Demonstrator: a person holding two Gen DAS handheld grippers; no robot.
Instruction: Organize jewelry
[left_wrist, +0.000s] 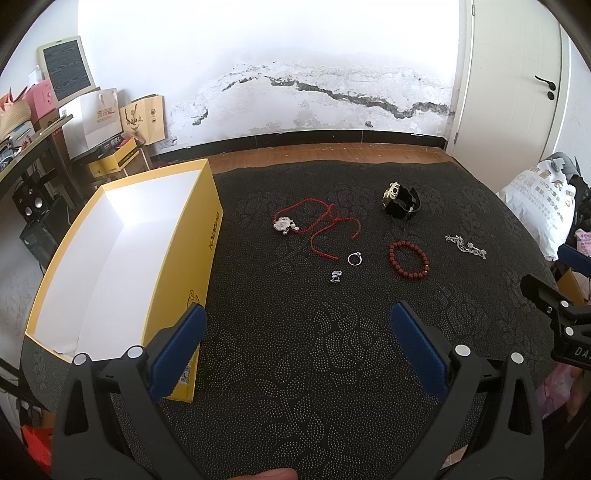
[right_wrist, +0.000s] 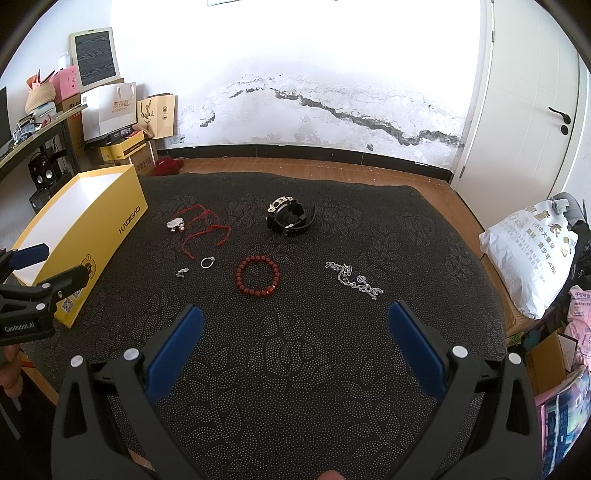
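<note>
Jewelry lies on a black patterned mat (left_wrist: 295, 350) (right_wrist: 295, 369): a red cord necklace with a silver pendant (left_wrist: 284, 223) (right_wrist: 176, 223), a red bead bracelet (left_wrist: 407, 258) (right_wrist: 257, 280), a silver ring (left_wrist: 355, 259) (right_wrist: 207, 262), a small silver earring (left_wrist: 335, 276) (right_wrist: 181, 272), a silver chain (left_wrist: 465, 246) (right_wrist: 352, 280) and a black watch (left_wrist: 400, 201) (right_wrist: 290, 218). An open yellow box (left_wrist: 192, 258) (right_wrist: 110, 229) with a white inside stands at the mat's left. My left gripper (left_wrist: 298, 319) is open and empty, near the box's front corner. My right gripper (right_wrist: 295, 319) is open and empty, in front of the bracelet and chain.
A white door (left_wrist: 517, 74) is at the back right. A white printed bag (right_wrist: 528, 254) and boxes sit right of the mat. Paper bags (left_wrist: 99, 118), boxes and a desk with speakers crowd the back left. Wood floor lies beyond the mat.
</note>
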